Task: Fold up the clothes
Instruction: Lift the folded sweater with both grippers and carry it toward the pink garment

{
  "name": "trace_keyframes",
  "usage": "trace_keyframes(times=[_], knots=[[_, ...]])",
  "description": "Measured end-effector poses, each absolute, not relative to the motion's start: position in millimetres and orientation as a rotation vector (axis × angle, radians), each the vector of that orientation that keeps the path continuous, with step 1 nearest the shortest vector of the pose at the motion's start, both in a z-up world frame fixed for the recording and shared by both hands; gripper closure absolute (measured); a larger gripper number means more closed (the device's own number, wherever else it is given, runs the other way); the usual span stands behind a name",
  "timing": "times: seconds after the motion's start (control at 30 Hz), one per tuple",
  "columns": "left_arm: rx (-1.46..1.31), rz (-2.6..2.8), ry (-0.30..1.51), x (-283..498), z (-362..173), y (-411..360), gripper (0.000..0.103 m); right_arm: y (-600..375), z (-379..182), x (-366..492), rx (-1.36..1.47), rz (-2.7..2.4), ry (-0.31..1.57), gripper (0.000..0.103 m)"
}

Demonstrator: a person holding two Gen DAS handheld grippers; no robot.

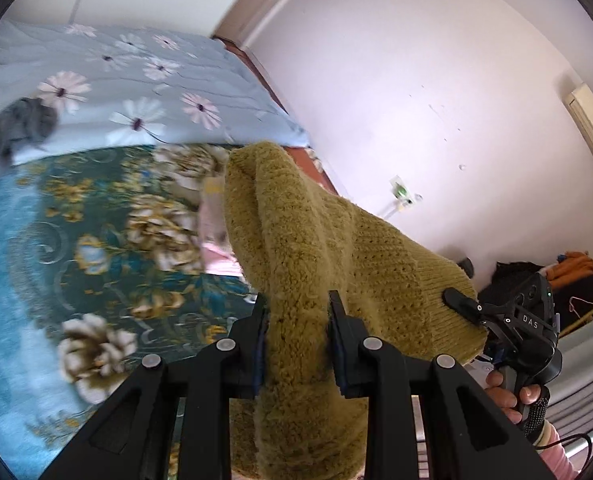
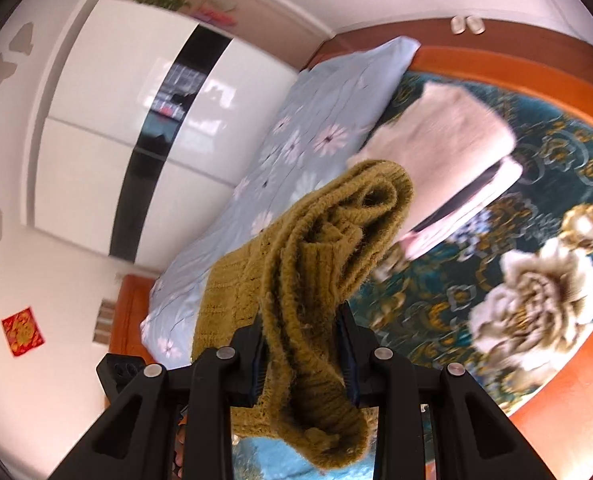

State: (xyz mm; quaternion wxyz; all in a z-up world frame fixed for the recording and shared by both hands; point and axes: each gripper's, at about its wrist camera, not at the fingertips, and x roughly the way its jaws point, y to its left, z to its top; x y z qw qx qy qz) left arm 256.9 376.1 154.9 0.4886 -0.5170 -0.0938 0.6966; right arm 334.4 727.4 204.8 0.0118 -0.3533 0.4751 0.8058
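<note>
A mustard-yellow knitted sweater [image 1: 316,248] is held up in the air over the bed by both grippers. My left gripper [image 1: 298,312] is shut on a thick fold of it. My right gripper [image 2: 302,328] is shut on a bunched part of the sweater [image 2: 328,240], and it also shows in the left wrist view [image 1: 508,320] at the garment's ribbed edge. A folded pink and white garment [image 2: 444,148] lies on the floral bedspread [image 2: 536,184]; in the left wrist view only a bit of it [image 1: 212,224] shows behind the sweater.
A light blue daisy-print quilt [image 1: 136,80] lies along the bed's far side, with a grey garment [image 1: 16,128] on it. White wardrobe [image 2: 136,112] and white wall [image 1: 416,80] stand around the bed. Dark clothes [image 1: 576,280] are piled at the right.
</note>
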Motion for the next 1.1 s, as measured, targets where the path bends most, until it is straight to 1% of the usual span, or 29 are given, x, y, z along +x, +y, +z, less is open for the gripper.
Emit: trace_keyframes(times=[0.13, 0.23, 0.3, 0.4, 0.53, 0.67, 0.87, 0.97, 1.1], knots=[[-1.284, 1.634, -0.222, 257, 145, 421, 0.075, 757, 203, 342, -1.087, 2.474, 1.468, 0.071], [-1.277, 1.622, -0.175, 260, 143, 446, 0.075, 783, 192, 335, -1.093, 2.425, 1.501, 0.071], [-1.283, 1.627, -0.176, 251, 141, 458, 0.075, 796, 186, 327, -1.103, 2.402, 1.523, 0.071], [-1.292, 1.636, -0.181, 238, 137, 476, 0.075, 811, 179, 302, -1.136, 2.395, 1.54, 0.071], [-1.325, 1.646, -0.232, 213, 126, 508, 0.075, 833, 174, 264, -1.201, 2.4, 1.512, 0.071], [-1.342, 1.648, -0.253, 190, 116, 550, 0.075, 866, 176, 222, -1.292, 2.398, 1.447, 0.071], [-1.399, 1.68, -0.238, 160, 93, 602, 0.075, 913, 156, 152, -1.459, 2.342, 1.39, 0.071], [-1.418, 1.706, -0.239, 149, 82, 615, 0.075, 928, 144, 118, -1.528, 2.349, 1.346, 0.071], [-1.43, 1.741, -0.25, 138, 69, 626, 0.075, 941, 134, 92, -1.558, 2.36, 1.33, 0.071]])
